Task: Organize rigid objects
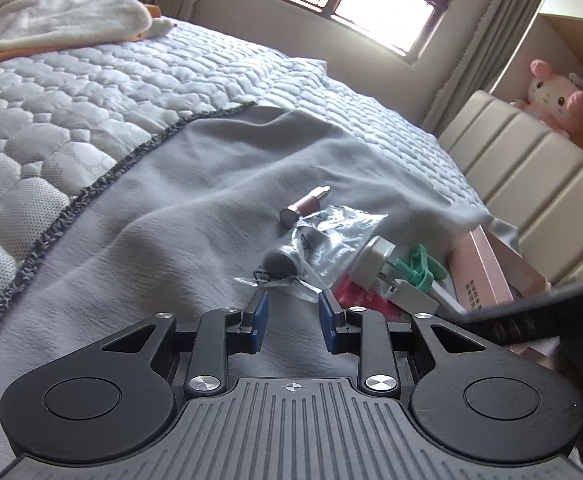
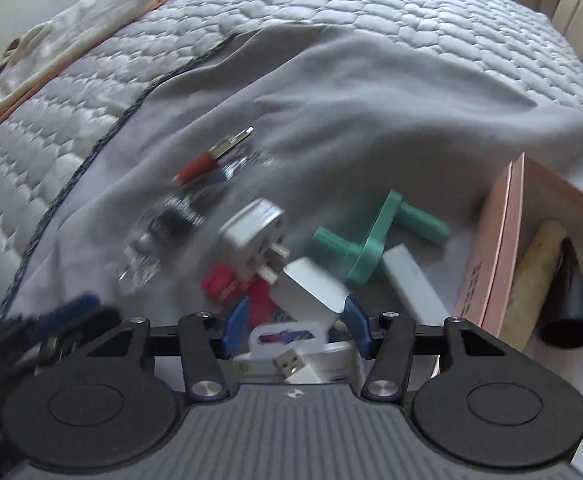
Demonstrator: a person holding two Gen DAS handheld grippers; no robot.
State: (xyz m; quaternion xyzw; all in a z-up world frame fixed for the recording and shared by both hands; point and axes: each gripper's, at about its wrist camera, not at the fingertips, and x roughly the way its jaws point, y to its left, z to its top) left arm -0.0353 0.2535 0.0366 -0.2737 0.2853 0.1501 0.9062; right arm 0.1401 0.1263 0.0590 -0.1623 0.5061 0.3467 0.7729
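Note:
Small objects lie in a pile on a grey cloth (image 1: 195,184) on the bed. My left gripper (image 1: 293,316) is open and empty, just short of a clear plastic bag (image 1: 323,236) holding a dark round piece. A pink tube (image 1: 303,206) lies beyond the bag. My right gripper (image 2: 297,326) is open over the pile, its pads either side of a white block (image 2: 311,288). A white plug adapter (image 2: 253,232), a red item (image 2: 227,280), a green plastic part (image 2: 375,240) and a USB connector (image 2: 289,362) lie around it. The right wrist view is blurred.
A pink box (image 2: 495,248) stands open at the right with a yellowish roll (image 2: 535,276) and a black cone (image 2: 571,308) inside. A cream towel (image 1: 51,20) lies at the bed's far end. A padded headboard (image 1: 523,184) and a pink plush toy (image 1: 559,96) are at the right.

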